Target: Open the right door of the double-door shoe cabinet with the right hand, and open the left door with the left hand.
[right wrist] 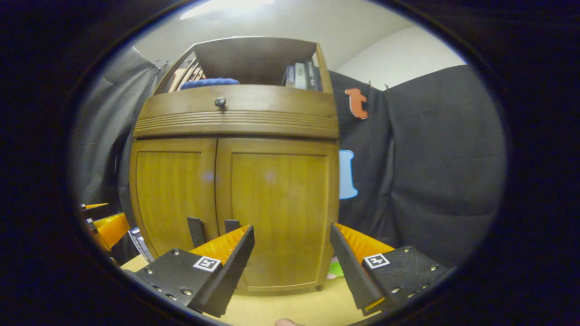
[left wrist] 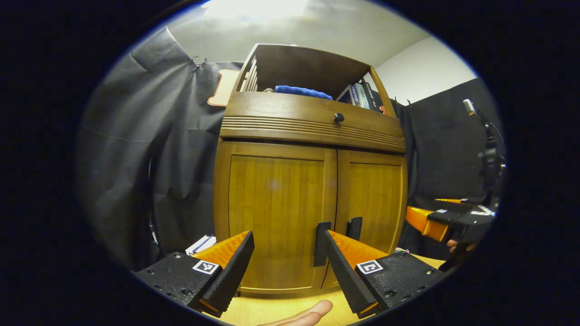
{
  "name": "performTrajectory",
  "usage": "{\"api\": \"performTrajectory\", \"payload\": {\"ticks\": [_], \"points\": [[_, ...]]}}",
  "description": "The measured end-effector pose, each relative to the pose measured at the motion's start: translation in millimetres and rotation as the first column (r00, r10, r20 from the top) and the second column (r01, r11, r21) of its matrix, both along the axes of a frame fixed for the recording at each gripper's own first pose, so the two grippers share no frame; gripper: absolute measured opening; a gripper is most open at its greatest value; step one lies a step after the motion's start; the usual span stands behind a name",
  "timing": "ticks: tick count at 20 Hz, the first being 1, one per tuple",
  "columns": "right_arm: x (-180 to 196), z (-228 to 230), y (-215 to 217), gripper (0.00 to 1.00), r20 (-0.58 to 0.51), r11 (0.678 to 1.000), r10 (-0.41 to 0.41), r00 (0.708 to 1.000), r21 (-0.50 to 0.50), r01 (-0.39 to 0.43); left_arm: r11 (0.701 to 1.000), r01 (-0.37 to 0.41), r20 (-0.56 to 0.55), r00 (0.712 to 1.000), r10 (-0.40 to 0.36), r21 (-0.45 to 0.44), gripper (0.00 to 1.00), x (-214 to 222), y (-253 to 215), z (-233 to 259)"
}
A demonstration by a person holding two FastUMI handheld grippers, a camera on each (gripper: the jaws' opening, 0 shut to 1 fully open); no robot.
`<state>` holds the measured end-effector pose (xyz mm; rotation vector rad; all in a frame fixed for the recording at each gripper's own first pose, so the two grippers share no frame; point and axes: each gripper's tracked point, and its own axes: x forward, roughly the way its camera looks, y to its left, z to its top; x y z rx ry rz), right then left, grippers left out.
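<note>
Illumination comes from an overhead ceiling light (left wrist: 253, 7), blown out to white glare in both views. The cabinet doors (right wrist: 235, 208) carry faint soft reflections. Fisheye distortion bows straight edges toward the rim. Focus is sharp centrally; the margins darken and soften.

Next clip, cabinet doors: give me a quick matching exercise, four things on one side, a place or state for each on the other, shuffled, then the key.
Things:
1. blue cloth
2. round knob
3. left door
4. left tongs

Places or states:
A. shut, with a dark handle by the middle seam
B. on the drawer front above the doors
C. open, short of the cabinet
D. lying in the open top shelf, beside the books

Pairs: 1-D, 2-B, 3-A, 4-C
</note>
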<state>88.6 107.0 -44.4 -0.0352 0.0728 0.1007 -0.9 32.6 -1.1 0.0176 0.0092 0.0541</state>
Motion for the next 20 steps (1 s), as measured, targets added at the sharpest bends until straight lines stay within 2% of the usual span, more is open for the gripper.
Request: {"api": "performTrajectory", "payload": {"ticks": [1,2,3,4,5,6,7,8,12,13,14,17,18,20], "points": [[6,-5,9,0.99,-0.009,1.000,0.002,1.000,-0.001,-0.002,1.000,-0.004,-0.006,1.000,0.004,-0.003,0.91,2,4,-1],[11,-10,21,0.96,-0.018,1.000,0.018,1.000,0.000,-0.018,1.000,-0.006,-0.010,1.000,0.006,-0.005,0.91,3,6,-2],[16,-15,34,0.99,-0.024,0.999,0.037,0.999,0.002,-0.037,1.000,-0.006,-0.015,1.000,0.006,-0.001,0.91,4,8,-3],[21,-18,47,0.96,-0.027,0.998,0.056,0.998,0.004,-0.056,1.000,-0.004,-0.019,1.000,0.004,0.003,0.91,5,9,-4],[28,-22,57,0.98,-0.028,0.998,0.068,0.997,0.005,-0.068,1.000,-0.002,-0.021,1.000,0.002,0.006,0.91,6,11,-5],[33,-26,63,0.99,-0.030,0.997,0.071,0.997,0.003,-0.071,1.000,-0.004,-0.019,1.000,0.004,0.005,0.91,6,14,-5],[38,-31,71,0.96,-0.032,0.997,0.073,0.997,-0.004,-0.073,1.000,-0.007,-0.015,1.000,0.007,0.006,0.91,6,16,-4],[44,-36,76,0.99,-0.037,0.997,0.069,0.997,-0.012,-0.070,1.000,-0.008,-0.014,1.000,0.008,0.006,0.91,6,17,-4],[65,-61,95,0.99,-0.072,0.996,0.091,0.993,-0.003,-0.092,1.000,-0.012,-0.013,1.000,0.012,0.005,0.91,8,23,-2],[70,-68,98,0.99,-0.082,0.996,0.092,0.992,0.001,-0.092,1.000,-0.008,-0.014,1.000,0.008,0.004,0.95,9,23,-2],[73,-74,101,0.99,-0.096,0.995,0.095,0.991,0.009,-0.095,1.000,-0.006,-0.017,1.000,0.006,0.000,0.91,10,25,-3],[80,-89,114,0.65,-0.141,0.991,0.128,0.982,0.054,-0.121,1.000,0.011,-0.027,1.000,-0.011,-0.014,0.91,13,23,-5],[87,-98,113,0.53,-0.160,0.993,0.117,0.980,0.030,-0.113,1.000,0.011,-0.027,1.000,-0.011,-0.013,0.91,14,24,-6],[89,-95,116,0.30,-0.142,0.985,0.168,0.976,0.062,-0.160,1.000,0.004,-0.033,0.999,-0.004,-0.009,0.91,15,25,-9]]}}
